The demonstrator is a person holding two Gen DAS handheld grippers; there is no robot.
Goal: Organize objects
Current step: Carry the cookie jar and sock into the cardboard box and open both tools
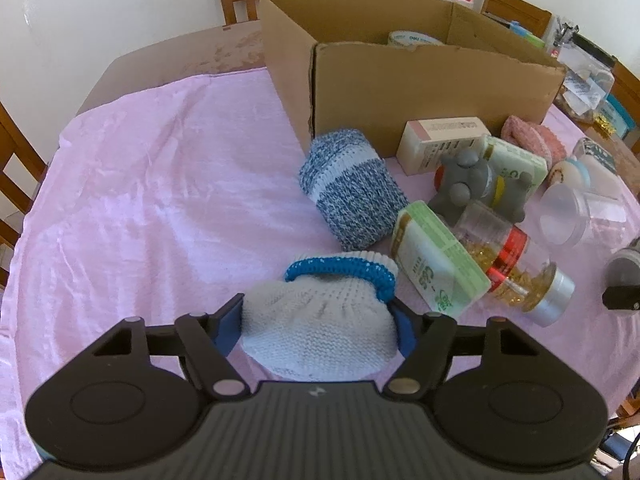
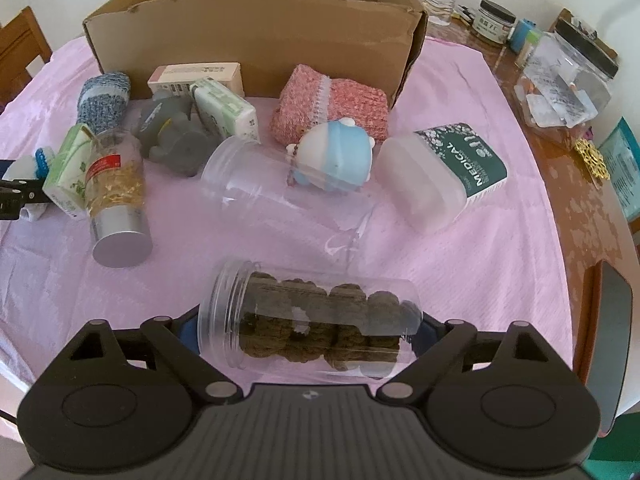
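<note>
Two close wrist views angled steeply down, both facing the cardboard box (image 1: 400, 92) (image 2: 256, 40)

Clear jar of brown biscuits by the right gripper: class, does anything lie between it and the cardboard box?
Yes. Between the biscuit jar and the cardboard box lie an empty clear jar, a blue-and-white toy and a pink knitted piece. A straight slide is blocked; lifting over looks clear.

Matt cardboard box (image 1: 420, 92), knitted sock (image 1: 316, 328), clear plastic jar (image 2: 312, 320).
</note>
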